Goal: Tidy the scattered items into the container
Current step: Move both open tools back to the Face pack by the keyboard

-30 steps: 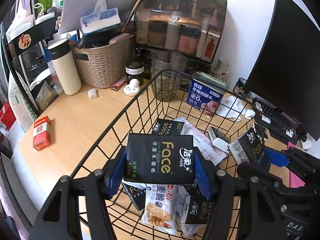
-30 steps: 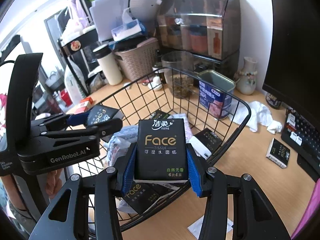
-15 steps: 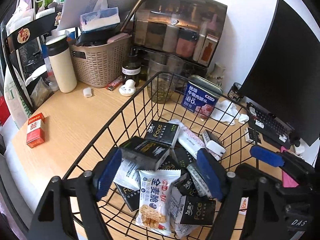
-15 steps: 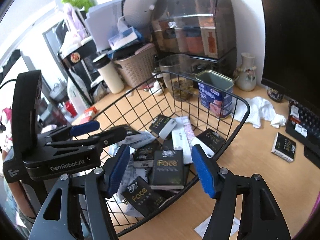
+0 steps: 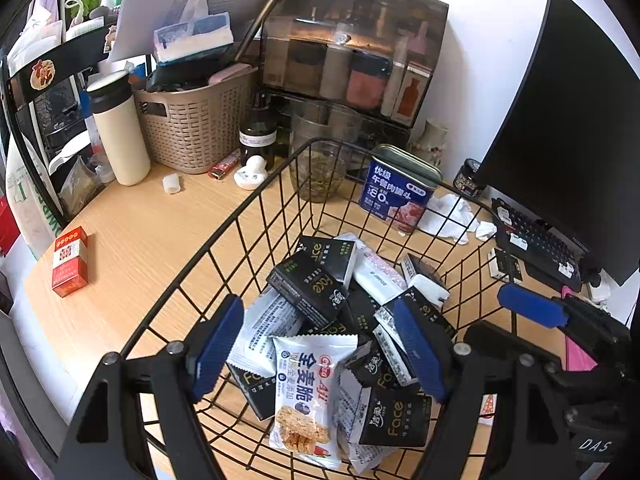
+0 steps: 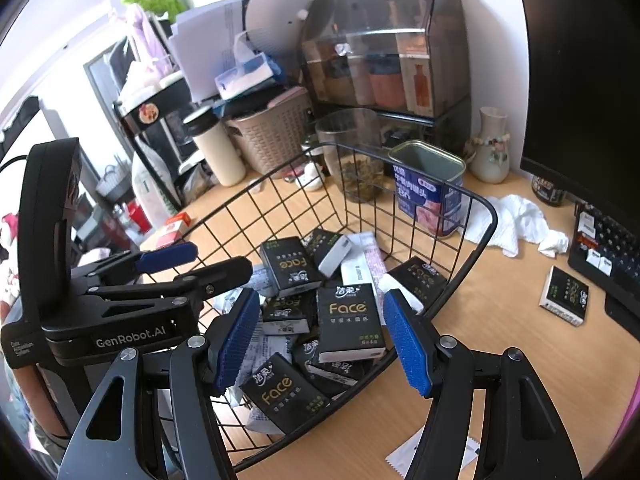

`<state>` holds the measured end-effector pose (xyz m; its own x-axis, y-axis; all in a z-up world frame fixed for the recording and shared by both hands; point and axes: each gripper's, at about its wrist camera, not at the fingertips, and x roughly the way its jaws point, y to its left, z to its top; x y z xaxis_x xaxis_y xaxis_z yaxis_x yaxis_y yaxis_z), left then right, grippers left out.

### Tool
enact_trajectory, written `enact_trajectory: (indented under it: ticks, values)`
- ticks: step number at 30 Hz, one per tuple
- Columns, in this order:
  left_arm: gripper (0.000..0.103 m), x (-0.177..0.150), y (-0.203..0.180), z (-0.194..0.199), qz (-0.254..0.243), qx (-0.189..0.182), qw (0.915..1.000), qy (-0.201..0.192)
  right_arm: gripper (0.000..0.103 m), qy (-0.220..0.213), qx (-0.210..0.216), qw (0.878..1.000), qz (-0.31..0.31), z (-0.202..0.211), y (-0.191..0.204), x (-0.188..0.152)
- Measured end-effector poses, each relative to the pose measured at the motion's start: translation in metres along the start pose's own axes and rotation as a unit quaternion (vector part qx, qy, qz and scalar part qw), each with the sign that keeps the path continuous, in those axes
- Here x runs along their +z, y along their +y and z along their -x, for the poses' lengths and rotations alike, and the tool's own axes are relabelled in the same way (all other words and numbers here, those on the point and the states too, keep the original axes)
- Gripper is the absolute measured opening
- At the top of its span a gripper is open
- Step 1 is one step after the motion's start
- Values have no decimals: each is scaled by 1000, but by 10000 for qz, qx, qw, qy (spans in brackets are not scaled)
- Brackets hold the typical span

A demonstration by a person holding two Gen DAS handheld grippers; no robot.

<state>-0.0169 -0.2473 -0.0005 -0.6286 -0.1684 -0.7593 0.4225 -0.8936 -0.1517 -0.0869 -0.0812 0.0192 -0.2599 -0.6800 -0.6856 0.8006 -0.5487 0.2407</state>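
Right wrist view: right gripper (image 6: 322, 338) open, empty, above black wire basket (image 6: 486, 236); black Face tissue pack (image 6: 349, 318) lies directly beneath, at 12 o'clock. Left gripper (image 5: 318, 346) likewise open.

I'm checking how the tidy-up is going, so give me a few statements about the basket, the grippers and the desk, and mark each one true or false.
1. Both grippers are open and hold nothing. True: the left gripper and the right gripper hang over the wire basket with bare pads.
2. The basket is empty. False: it holds black Face tissue packs and a cereal bar packet.
3. One tissue pack lies on the desk by the keyboard. True.
4. The red box is inside the basket. False: it lies on the desk outside it.
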Motion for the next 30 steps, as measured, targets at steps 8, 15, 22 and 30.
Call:
enact_trajectory:
  ticks: [8, 15, 22, 30]
  values:
    - [80, 3, -22, 25, -86, -134, 9997, -198, 65, -197, -141, 9997, -100, 35, -24, 6]
    - [80, -18, -90, 41, -602, -495, 9968, -182, 65, -81, -1038, 9937, -412, 82, -90, -35]
    - [80, -72, -190, 27, -1855, -766, 9795, 189, 65, 163, -1305, 9870, -929, 107, -145, -101]
    - [80, -97, -227, -34, -2087, -690, 9719, 847, 65, 445, -1413, 9813, -1228, 107, -183, -142]
